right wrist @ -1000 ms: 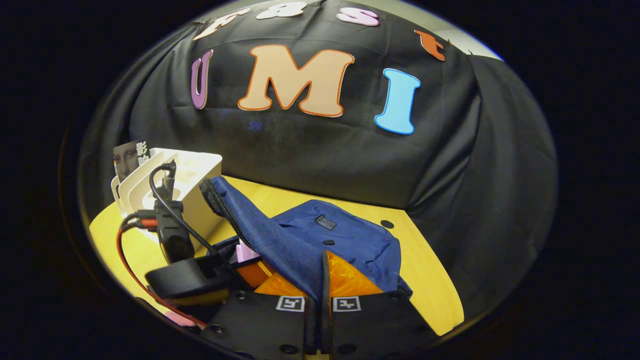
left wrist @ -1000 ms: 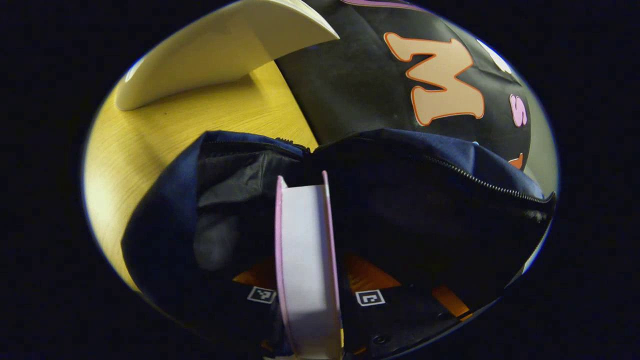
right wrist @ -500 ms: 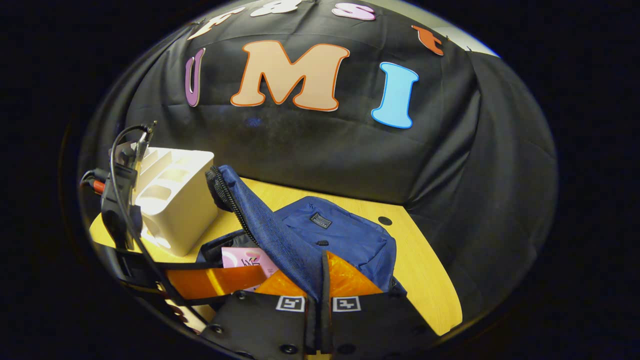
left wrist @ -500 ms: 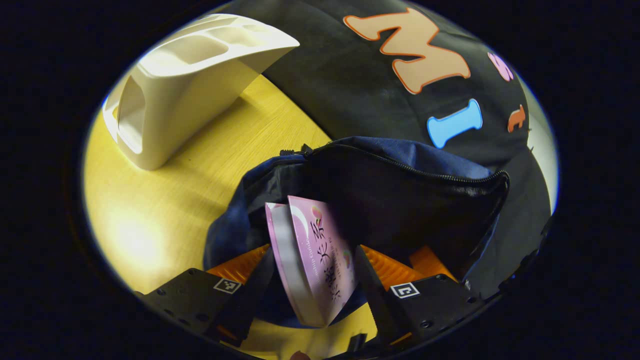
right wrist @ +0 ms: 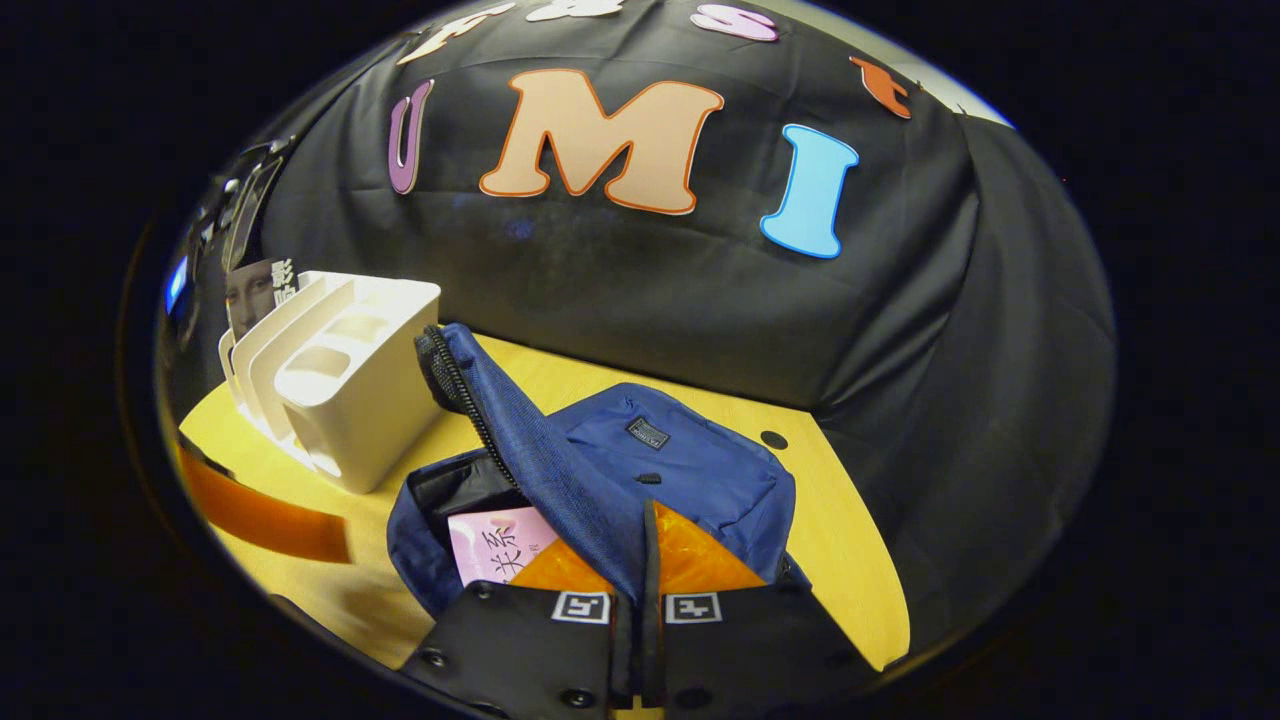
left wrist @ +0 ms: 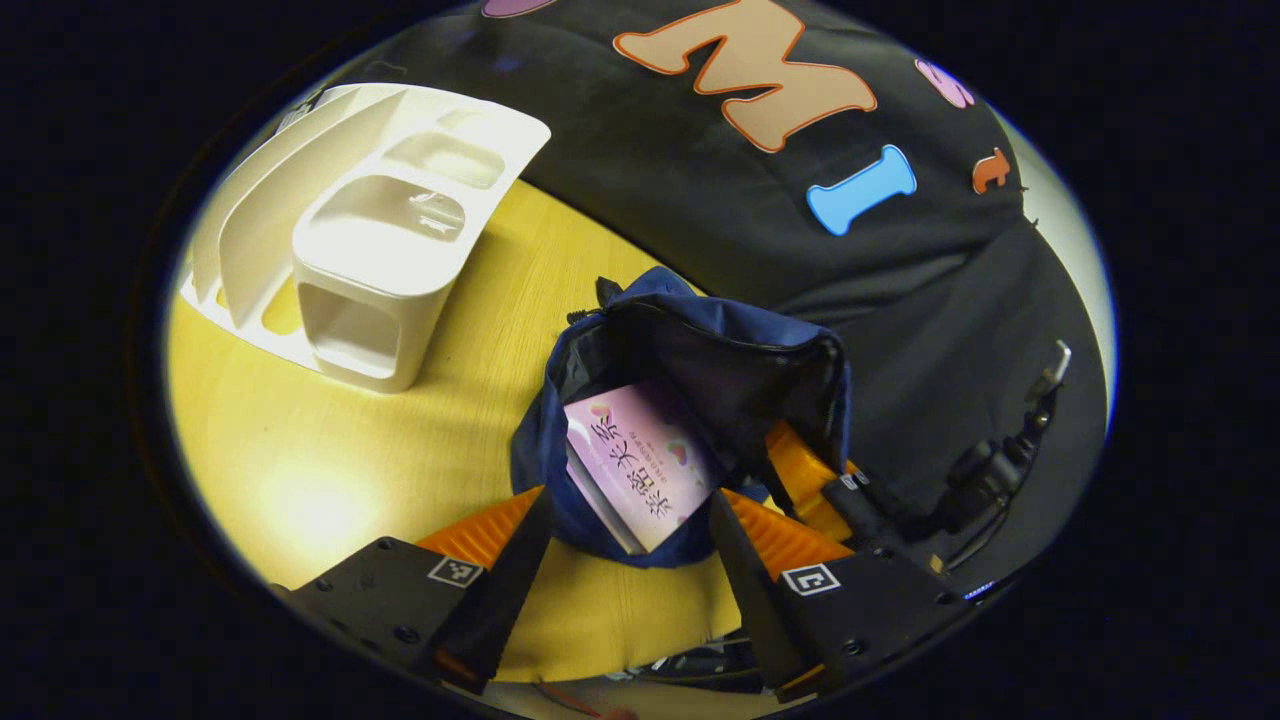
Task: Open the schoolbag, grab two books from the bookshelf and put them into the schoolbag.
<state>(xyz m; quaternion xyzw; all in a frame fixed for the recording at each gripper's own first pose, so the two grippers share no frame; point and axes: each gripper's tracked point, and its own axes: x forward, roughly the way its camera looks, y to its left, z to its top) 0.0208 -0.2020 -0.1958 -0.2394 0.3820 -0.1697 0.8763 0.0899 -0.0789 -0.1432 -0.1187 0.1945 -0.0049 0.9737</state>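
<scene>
— Between my left claw [left wrist: 622, 560]'s spread fingers, what lay there?

— The pink book [left wrist: 640, 462], sitting in the mouth of the schoolbag [left wrist: 700, 370]. That claw was wide open, touching nothing.

— And the right claw [right wrist: 640, 600]?

— I had it pinched closed on the schoolbag's zippered flap [right wrist: 520, 440], lifted up, I judged to keep the mouth open. Off to its left, the bookshelf [right wrist: 330, 390] stood on the worktop [right wrist: 850, 560] with another book [right wrist: 258, 295] behind it.

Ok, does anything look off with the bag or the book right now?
The pink book sits tilted in the schoolbag, one corner poking past the opening rather than fully inside. The right tool pinches the bag's flap up; the left tool hangs open above. Nothing looks spilled or damaged.
</scene>
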